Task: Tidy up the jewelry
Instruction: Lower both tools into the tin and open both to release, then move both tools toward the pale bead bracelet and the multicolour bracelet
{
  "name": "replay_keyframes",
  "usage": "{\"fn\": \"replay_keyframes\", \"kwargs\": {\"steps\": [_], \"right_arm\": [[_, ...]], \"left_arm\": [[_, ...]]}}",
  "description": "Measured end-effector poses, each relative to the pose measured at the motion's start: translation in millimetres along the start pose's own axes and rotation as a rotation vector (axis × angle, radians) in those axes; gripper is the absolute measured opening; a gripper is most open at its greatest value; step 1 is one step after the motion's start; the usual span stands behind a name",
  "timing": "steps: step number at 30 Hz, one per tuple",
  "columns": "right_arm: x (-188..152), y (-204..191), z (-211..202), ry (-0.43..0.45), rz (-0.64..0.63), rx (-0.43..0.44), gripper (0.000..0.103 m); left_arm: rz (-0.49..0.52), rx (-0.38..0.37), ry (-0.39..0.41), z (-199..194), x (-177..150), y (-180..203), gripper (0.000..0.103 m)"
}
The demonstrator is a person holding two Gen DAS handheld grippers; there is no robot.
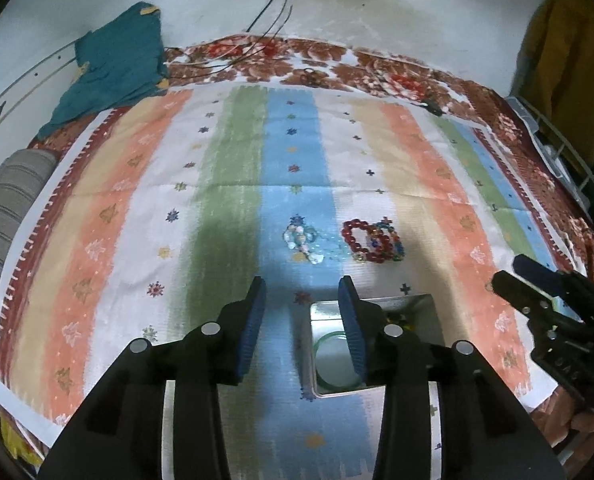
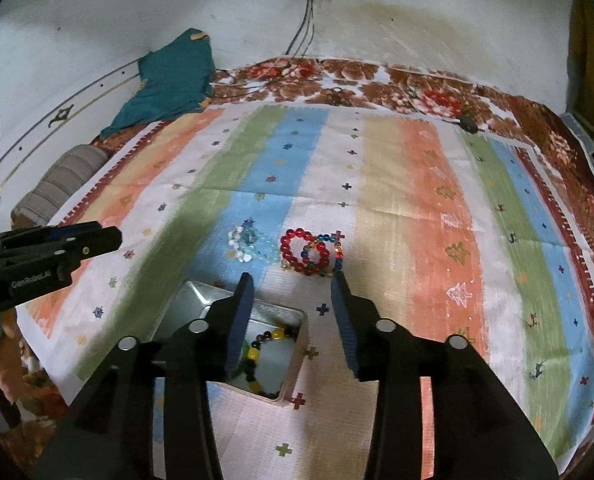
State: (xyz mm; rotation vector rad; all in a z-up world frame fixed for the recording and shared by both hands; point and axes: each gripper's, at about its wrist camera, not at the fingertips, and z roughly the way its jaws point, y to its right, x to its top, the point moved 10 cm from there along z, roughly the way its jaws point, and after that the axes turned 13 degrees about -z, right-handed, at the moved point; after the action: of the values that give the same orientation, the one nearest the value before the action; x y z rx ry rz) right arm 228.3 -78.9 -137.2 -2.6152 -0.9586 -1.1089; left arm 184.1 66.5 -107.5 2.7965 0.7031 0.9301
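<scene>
A small open metal tin (image 1: 425, 312) (image 2: 297, 364) sits on a striped cloth. It holds a green bangle (image 1: 329, 338) and a yellow-and-dark bead bracelet (image 2: 263, 350). Beyond it lie a red bead bracelet (image 1: 357, 240) (image 2: 297, 246), a multicolour bead bracelet (image 1: 389, 242) (image 2: 335, 250) and a pale clear bead bracelet (image 1: 303, 240) (image 2: 249, 246). My left gripper (image 1: 303, 290) is open and empty above the tin's left side. My right gripper (image 2: 293, 284) is open and empty above the tin's right edge, just short of the red bracelet.
The striped cloth (image 1: 217, 200) covers a floral bedspread (image 1: 337, 64). A teal cloth (image 1: 113, 68) and grey striped pillow (image 1: 13, 208) lie at far left. Cables (image 1: 273, 12) hang down the wall. A small dark object (image 2: 468, 122) lies at the cloth's far right.
</scene>
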Motion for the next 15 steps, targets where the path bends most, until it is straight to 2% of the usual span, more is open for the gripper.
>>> {"fn": "replay_keyframes", "kwargs": {"steps": [4,10,15], "right_arm": [[0,6,7,-0.017,0.009,-0.007,0.048],[-1,11,18,-0.047,0.017,-0.011,0.060],[0,17,27,-0.063,0.026,-0.018,0.066]], "left_arm": [[-0.002,0.016,-0.009,7,2,-3,0.046],[0.003,0.028,-0.015,12,3,-2,0.055],[0.008,0.042,-0.025,20,4,-3,0.059]]}}
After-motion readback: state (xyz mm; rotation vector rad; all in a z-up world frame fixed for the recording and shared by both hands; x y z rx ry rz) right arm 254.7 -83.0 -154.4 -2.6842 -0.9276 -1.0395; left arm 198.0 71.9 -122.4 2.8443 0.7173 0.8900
